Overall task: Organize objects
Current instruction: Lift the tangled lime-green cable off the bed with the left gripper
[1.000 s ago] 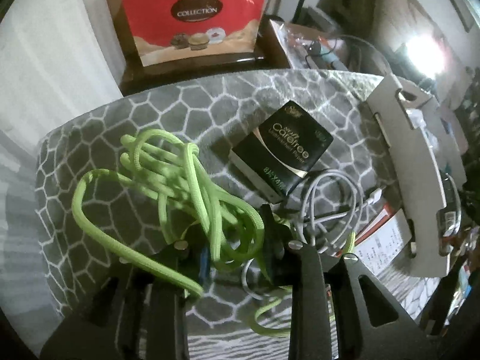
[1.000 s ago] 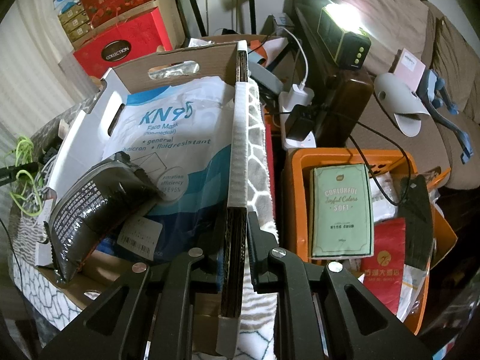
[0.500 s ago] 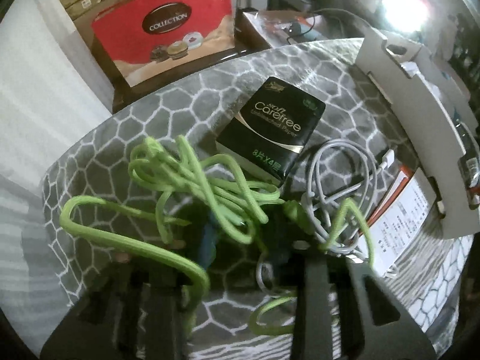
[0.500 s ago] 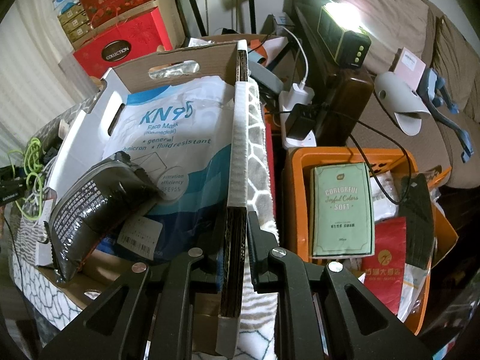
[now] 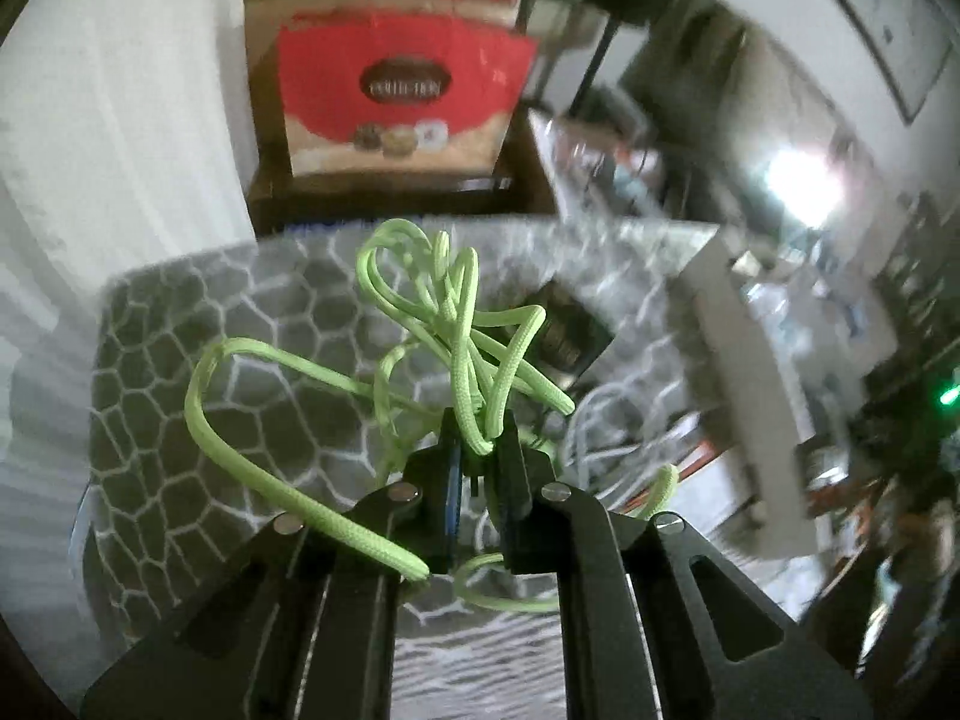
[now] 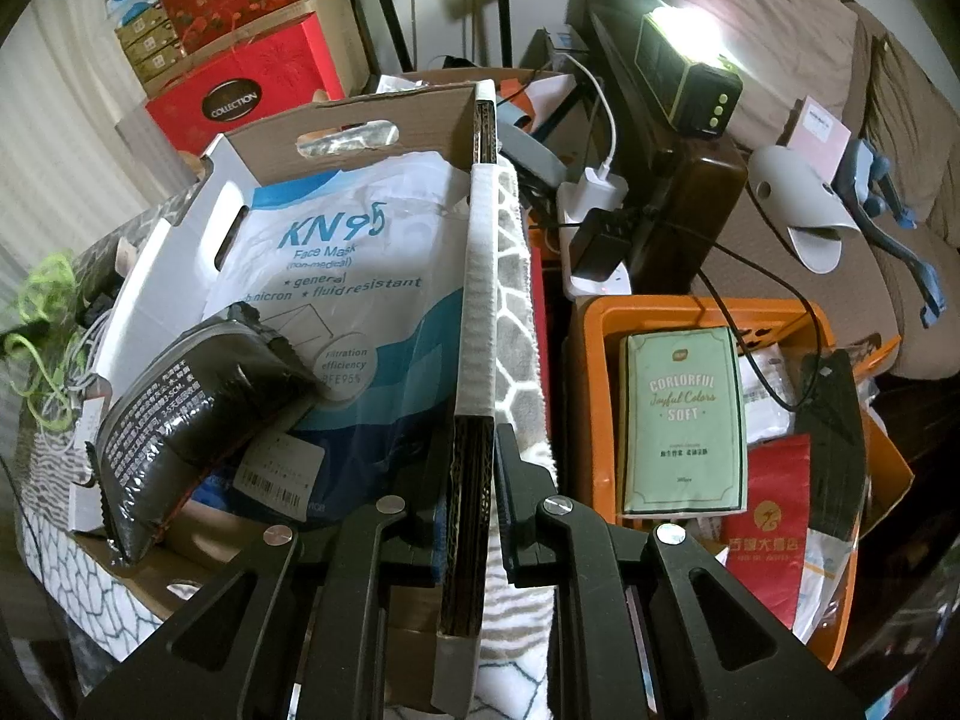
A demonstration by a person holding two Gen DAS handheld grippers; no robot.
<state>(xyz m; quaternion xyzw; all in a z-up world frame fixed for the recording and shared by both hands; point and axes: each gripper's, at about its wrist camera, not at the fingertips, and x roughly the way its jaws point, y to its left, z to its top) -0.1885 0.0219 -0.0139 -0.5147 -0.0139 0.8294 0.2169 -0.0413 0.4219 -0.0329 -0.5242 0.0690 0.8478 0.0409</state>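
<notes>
Lifted green cord [image 5: 462, 336] pinched in left tool [image 5: 477, 450], right tool [image 6: 468, 456] clamping box wall [image 6: 474, 360]

Left wrist view motion-blurred — lettering on the red gift bag [image 5: 408, 90] and black tissue pack [image 5: 564, 336] unreadable. White cable [image 5: 606, 420] partly hidden behind the left gripper [image 5: 477, 450]. Green paracord [image 6: 42, 294] cut by right view's edge.

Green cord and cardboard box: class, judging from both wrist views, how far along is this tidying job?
Done: a KN95 mask bag and a black pouch already lie in the cardboard box. In hand: the left gripper pinches the green cord, raised off the patterned cloth; the right gripper clamps the box's wall. Left: boxing the cord, plus the white cable and dark packet on the cloth.
</notes>
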